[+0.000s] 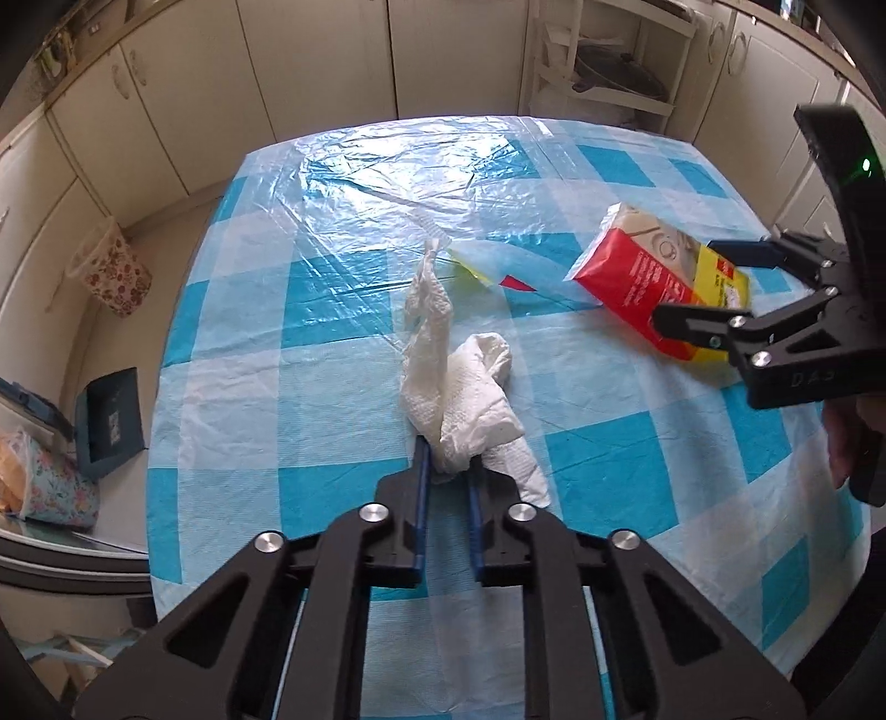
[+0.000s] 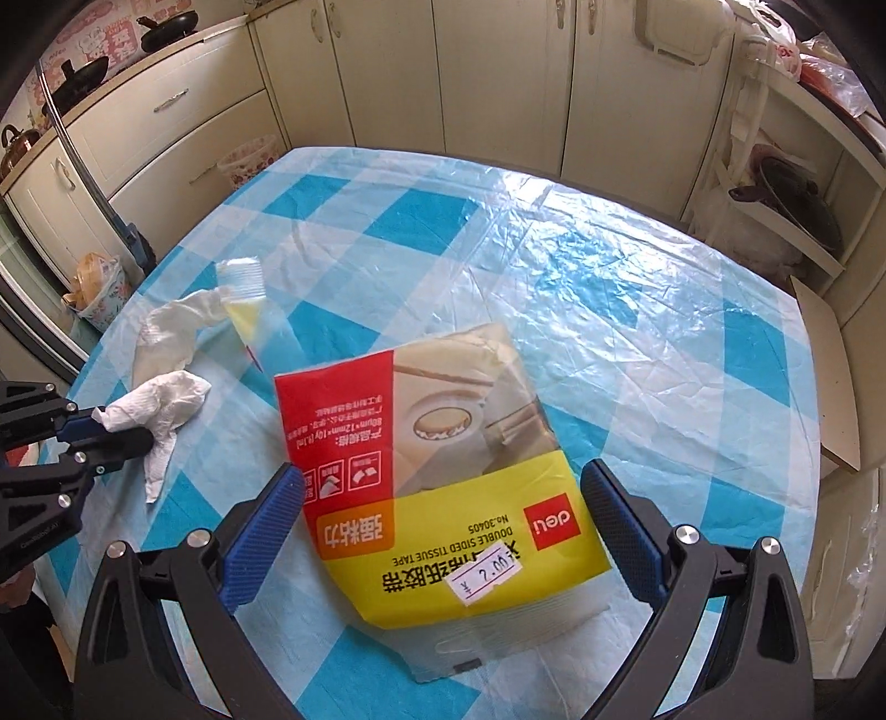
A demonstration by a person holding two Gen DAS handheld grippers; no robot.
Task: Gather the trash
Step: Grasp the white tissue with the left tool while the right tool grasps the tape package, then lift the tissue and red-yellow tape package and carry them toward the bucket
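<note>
The left gripper [image 1: 446, 465] is pinching only the crumpled paper towel [image 1: 462, 399] near its lower end, so it may be tearing or slipping; the right gripper [image 2: 443, 498] jaws are standing wide around the tape packet [image 2: 437, 471], which may be sliding on the glossy worktop [image 2: 637, 310].

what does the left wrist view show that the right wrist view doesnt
Only the left wrist view: the left hand-held gripper seen from behind, shut on the paper towel, and a blue dustpan on the floor.

Only the right wrist view: the price sticker on the tape packet, which lies between the open fingers of the right hand-held gripper, and black pans on the counter.

Both: towel, packet, checked tablecloth.
</note>
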